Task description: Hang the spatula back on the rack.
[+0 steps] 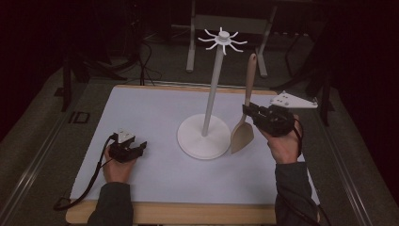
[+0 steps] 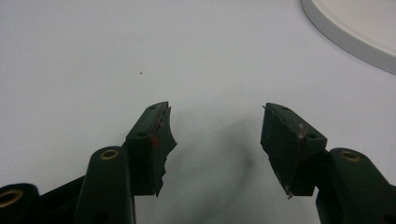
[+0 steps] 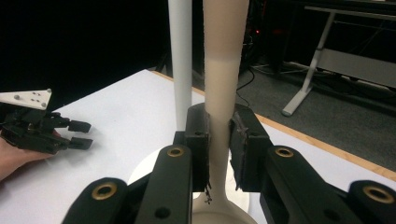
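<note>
Between the pads of our right gripper (image 3: 217, 149) the wooden spatula (image 1: 246, 106) stands nearly upright, pinched on its handle a little above the blade, with the blade tip down close to the white mat (image 1: 150, 117) and the handle end rising well above the jaws. Just beyond the gripper, on its far side, is the white hanging stand (image 1: 214, 89), its pole close beside the handle and its ring of hooks higher than the handle end. We judge the work in hand to be hanging the spatula on one of those hooks, so we should keep the pinch firm, lift straight up without letting the handle swing, and bring the handle end level with a hook before moving in sideways, clear of the pole. Our left gripper (image 2: 215, 140) rests on the mat with jaws spread and nothing between them, well apart from the stand's round base (image 2: 345, 32); it could steady that base should the stand tip.
</note>
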{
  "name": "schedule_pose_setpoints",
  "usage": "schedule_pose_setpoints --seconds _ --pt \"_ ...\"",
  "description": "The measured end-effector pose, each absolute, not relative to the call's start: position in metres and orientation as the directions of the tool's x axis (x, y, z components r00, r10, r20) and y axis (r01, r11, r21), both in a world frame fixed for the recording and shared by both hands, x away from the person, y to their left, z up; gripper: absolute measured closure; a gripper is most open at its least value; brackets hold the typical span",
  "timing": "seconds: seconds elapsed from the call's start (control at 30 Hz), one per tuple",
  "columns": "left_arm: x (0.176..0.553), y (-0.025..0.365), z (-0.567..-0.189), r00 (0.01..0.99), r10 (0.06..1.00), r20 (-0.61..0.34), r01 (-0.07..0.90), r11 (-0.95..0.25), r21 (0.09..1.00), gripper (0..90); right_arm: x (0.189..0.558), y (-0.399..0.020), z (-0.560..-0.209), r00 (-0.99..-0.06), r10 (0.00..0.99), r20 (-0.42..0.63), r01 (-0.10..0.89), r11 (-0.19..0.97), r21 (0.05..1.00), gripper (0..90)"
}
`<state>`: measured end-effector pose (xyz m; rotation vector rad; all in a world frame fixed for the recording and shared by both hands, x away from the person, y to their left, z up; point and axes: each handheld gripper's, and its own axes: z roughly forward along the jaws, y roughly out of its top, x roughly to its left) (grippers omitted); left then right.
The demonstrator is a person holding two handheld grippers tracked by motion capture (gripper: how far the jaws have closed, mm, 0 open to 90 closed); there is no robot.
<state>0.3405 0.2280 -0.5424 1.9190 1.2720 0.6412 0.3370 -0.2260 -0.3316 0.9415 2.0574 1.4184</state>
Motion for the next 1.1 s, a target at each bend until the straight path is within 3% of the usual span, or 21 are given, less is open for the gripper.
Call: schedule_pose_setpoints --seconds 1.1 --pt "0.340 0.228 -0.542 0.386 0.922 0.008 0.557 -0.240 0.795 42.7 0.346 -0.210 -0.320 -0.717 0.694 0.056 0.291 0.226 0.930 78.2"
